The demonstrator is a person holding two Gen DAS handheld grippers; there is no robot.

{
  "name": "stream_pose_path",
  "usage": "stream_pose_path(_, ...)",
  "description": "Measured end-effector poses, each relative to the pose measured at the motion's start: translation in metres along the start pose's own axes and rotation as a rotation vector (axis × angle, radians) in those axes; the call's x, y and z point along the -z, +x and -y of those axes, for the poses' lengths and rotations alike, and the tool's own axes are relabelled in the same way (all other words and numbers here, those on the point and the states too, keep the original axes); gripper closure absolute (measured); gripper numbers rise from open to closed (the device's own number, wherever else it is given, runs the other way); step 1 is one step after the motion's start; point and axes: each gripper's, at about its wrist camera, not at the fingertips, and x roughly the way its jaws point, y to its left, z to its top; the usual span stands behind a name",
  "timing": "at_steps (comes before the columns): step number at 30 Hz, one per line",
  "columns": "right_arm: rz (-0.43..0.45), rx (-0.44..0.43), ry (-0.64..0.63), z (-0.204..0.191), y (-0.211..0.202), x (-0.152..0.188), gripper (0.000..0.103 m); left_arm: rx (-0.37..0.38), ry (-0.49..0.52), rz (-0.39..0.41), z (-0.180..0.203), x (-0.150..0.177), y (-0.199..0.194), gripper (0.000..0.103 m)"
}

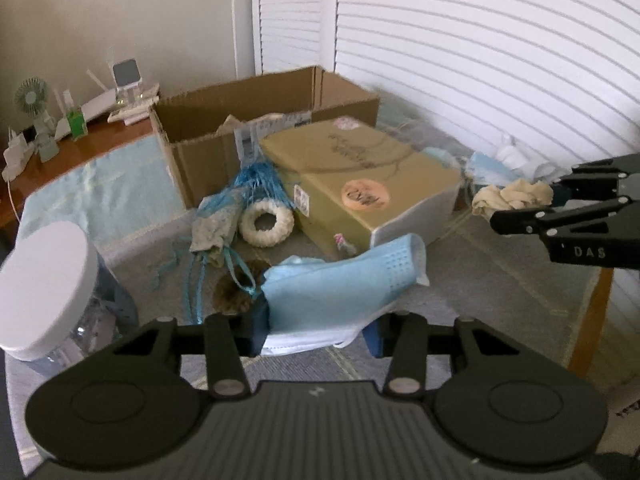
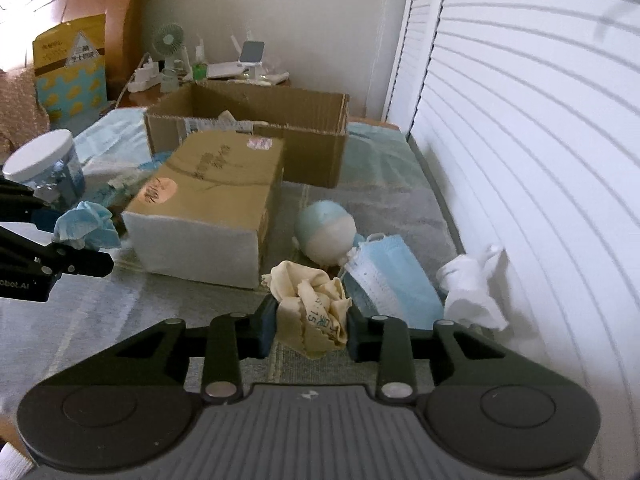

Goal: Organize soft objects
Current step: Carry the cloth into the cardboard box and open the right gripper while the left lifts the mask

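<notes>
I have both grippers loaded so each can carry one soft thing to the open box point(image 2: 248, 128) at the far side. My left gripper point(image 1: 316, 330) is clamped on a mask point(image 1: 340, 288), pale blue, pleated, one white edge drooping, held above the mat. My right gripper point(image 2: 310, 330) is pinched shut on a cream cloth point(image 2: 312, 304), crumpled and printed, near the right edge beside another mask point(image 2: 392, 276).

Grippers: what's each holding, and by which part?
Left gripper: blue face mask, near one end. Right gripper: crumpled cream cloth, across its bunched middle.
</notes>
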Motion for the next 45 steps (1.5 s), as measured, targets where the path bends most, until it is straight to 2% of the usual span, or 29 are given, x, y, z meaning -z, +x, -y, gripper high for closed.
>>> stream_pose_path(8,0.049,-0.01,-0.019,0.0,-0.024,-0.014,0.065,0.016,0.042,0.04,0.007,-0.004,-0.031,0.058)
stream_pose_path(12,0.059,-0.035,-0.028,-0.002,-0.029,-0.024,0.065,0.016,0.056,0.035,0.011,-0.003,-0.042,0.058)
stream_pose_path(20,0.118,-0.057,-0.058,-0.001,-0.02,-0.064,0.065,0.001,0.034,0.033,0.005,0.003,-0.051,0.058)
stream_pose_path(28,0.182,-0.068,-0.071,0.002,0.021,-0.13,0.065,-0.025,-0.002,0.039,-0.005,0.002,-0.053,0.058)
stream_pose_path(36,0.114,-0.085,-0.049,0.01,0.101,-0.171,0.064,-0.061,-0.04,0.034,-0.017,-0.005,-0.047,0.058)
stream_pose_path(38,0.105,-0.094,-0.035,0.012,0.114,-0.172,0.057,-0.067,-0.044,0.031,-0.019,-0.006,-0.046,0.058)
stream_pose_path(40,0.092,-0.1,-0.018,0.016,0.122,-0.171,0.019,-0.074,-0.045,0.025,-0.02,-0.007,-0.044,0.058)
stream_pose_path(42,0.107,-0.094,-0.002,0.018,0.119,-0.165,0.006,-0.074,-0.044,0.019,-0.021,-0.008,-0.042,0.058)
stream_pose_path(45,0.113,-0.112,0.03,0.024,0.105,-0.153,0.0,-0.076,-0.048,0.009,-0.023,-0.011,-0.039,0.058)
